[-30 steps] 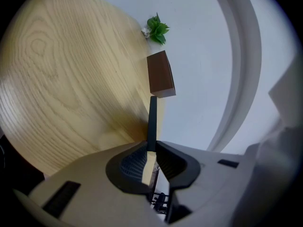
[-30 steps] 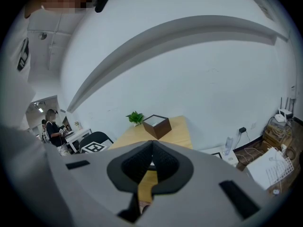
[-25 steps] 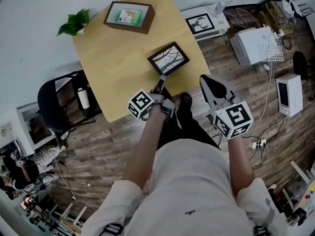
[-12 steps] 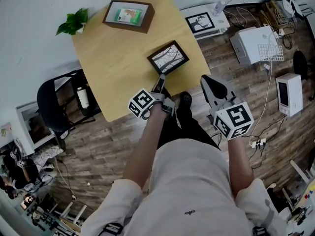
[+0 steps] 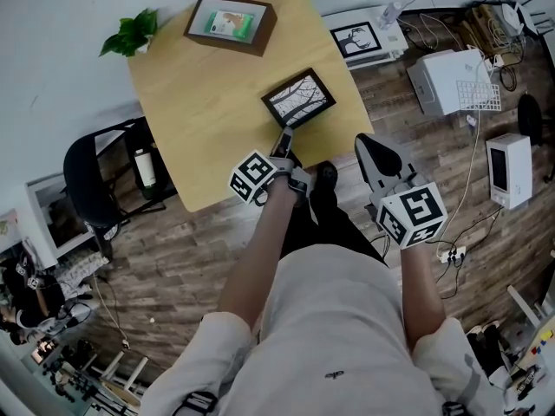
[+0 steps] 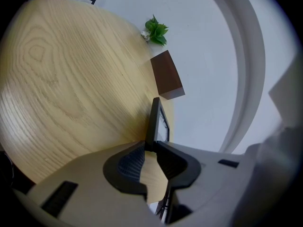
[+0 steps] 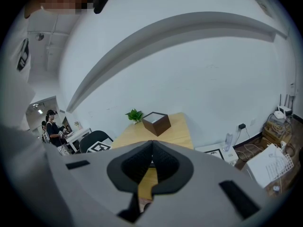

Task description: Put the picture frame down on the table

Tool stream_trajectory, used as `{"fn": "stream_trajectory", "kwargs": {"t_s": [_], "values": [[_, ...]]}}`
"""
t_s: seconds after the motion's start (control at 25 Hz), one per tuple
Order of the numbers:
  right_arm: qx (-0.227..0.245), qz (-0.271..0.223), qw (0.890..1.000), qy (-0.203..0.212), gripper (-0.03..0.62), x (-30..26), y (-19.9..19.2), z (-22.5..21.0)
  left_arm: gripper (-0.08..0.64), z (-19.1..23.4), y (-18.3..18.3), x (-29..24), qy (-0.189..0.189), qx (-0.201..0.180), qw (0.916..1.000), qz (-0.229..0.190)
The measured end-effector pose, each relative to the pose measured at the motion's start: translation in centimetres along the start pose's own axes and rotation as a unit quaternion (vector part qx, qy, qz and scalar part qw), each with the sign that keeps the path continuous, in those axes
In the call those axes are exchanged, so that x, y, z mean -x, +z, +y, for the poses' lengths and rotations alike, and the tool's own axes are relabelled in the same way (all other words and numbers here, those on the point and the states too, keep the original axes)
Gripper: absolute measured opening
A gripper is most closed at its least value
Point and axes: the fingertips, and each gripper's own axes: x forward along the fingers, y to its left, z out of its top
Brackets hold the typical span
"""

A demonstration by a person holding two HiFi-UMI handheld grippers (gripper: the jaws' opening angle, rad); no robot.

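Observation:
A black picture frame (image 5: 299, 99) with a tree print hangs over the front right part of the wooden table (image 5: 199, 102). My left gripper (image 5: 283, 141) is shut on its near corner. In the left gripper view the picture frame (image 6: 154, 122) shows edge-on between the jaws of the left gripper (image 6: 150, 148), at a slant to the tabletop (image 6: 71, 79). I cannot tell whether its far edge touches the wood. My right gripper (image 5: 368, 150) hangs off the table to the right over the floor. In its own view the right gripper (image 7: 152, 143) is shut and holds nothing.
A brown wooden box (image 5: 231, 24) with a picture inside sits at the table's far side, next to a small green plant (image 5: 130, 35). A black chair (image 5: 95, 180) stands to the left. Another framed print (image 5: 355, 39) and white appliances (image 5: 447, 76) sit on the floor to the right.

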Motion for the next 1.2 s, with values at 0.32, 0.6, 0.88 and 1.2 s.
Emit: {"fn": "stream_trajectory", "kwargs": {"t_s": [0.32, 0.6, 0.88, 1.2], "values": [[-0.001, 0.002, 1.0, 0.0, 0.0, -0.1, -0.2, 0.0, 0.066, 0.7, 0.2, -0.4, 0.015, 0.011, 0.9998, -0.004], [-0.003, 0.003, 1.0, -0.003, 0.0, 0.0, -0.3, 0.0, 0.069, 1.3, 0.3, -0.5, 0.029, 0.015, 0.9994, -0.005], [-0.003, 0.004, 1.0, -0.002, 0.0, 0.0, -0.4, 0.0, 0.069, 1.7, 0.4, -0.5, 0.048, 0.016, 0.9987, -0.008], [-0.003, 0.004, 1.0, -0.002, 0.0, 0.3, -0.6, 0.1, 0.11, 1.5, 0.2, -0.5, 0.06, -0.004, 0.9982, 0.0]]}}
